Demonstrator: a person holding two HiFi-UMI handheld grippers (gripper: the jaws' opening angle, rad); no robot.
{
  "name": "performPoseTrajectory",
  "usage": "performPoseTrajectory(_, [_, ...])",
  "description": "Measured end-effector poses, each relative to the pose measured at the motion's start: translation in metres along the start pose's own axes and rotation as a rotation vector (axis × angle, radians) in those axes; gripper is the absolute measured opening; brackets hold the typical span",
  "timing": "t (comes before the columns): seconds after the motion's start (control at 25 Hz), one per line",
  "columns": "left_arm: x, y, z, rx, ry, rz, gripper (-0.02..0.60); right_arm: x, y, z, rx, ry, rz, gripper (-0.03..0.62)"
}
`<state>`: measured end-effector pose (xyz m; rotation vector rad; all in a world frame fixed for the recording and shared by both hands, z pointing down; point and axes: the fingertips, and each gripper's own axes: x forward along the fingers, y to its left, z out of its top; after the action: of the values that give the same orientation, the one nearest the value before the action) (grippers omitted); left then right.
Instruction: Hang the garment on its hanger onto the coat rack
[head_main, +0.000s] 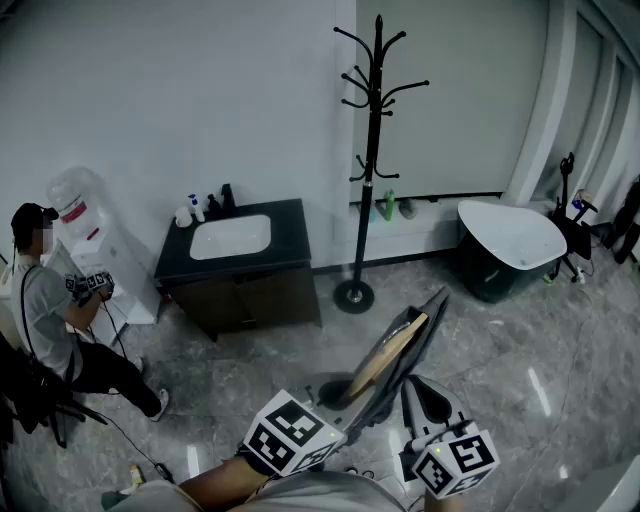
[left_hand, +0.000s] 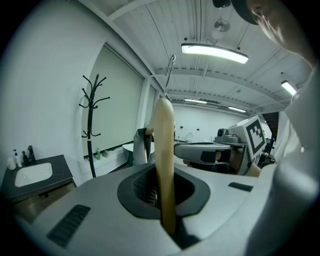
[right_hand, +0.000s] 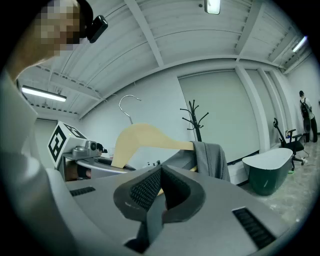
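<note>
Left grey two-jaw gripper with marker cube (head_main: 345, 395): lower centre of head view, angled up-right, jaws clamped on pale wooden hanger (left_hand: 163, 150) (seen edge-on in own view). Bare left forearm (head_main: 215, 485) at bottom edge. Right grey two-jaw gripper (head_main: 420, 395): just beside, lower right, jaws pinching grey garment (right_hand: 212, 157).

Floor (head_main: 520, 380): grey marble-pattern tile.
Dark vanity cabinet (head_main: 292, 232) stands against the back wall, with a white basin (head_main: 230, 237) set in its top. A few small bottles (head_main: 197, 208) are at the top's back left corner.
Water dispenser (head_main: 80, 215) is just left of the cabinet, at the wall.
A person (head_main: 45, 300) in a grey shirt is at the floor's left edge, holding a marker-cube device (head_main: 90, 286).
Bathtub (head_main: 490, 275), dark outside and white inside, is at the right by the window wall.
Green bottle (head_main: 390, 205) stands on the window ledge.
Ceiling strip lamp (left_hand: 215, 53) is lit.
</note>
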<state>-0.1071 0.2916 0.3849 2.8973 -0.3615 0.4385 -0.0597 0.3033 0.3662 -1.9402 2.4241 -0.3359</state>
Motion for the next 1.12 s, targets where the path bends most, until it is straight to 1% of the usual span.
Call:
performPoseTrajectory(0.32, [-0.002,-0.003,0.002,0.008,0.001,0.005,0.009,-0.004,0.003,0.002,0.0,-0.003,0.008,0.014])
performPoseTrajectory(0.52, [0.0,-0.004,0.003,0.019,0.003,0.014,0.009,-0.004,0.006,0.002,0.028,-0.013,0.051,0.014])
performPoseTrajectory(0.8, [0.003,-0.003,0.006,0.027,0.001,0.026,0.009,-0.006,-0.001,0.005,0.029,-0.026,0.061,0.015])
performPoseTrajectory(1.12, [0.021,0.0,0.011,0.014,0.003,0.08,0.009,-0.012,-0.021,0.008,0.032,-0.025,0.109,0.015])
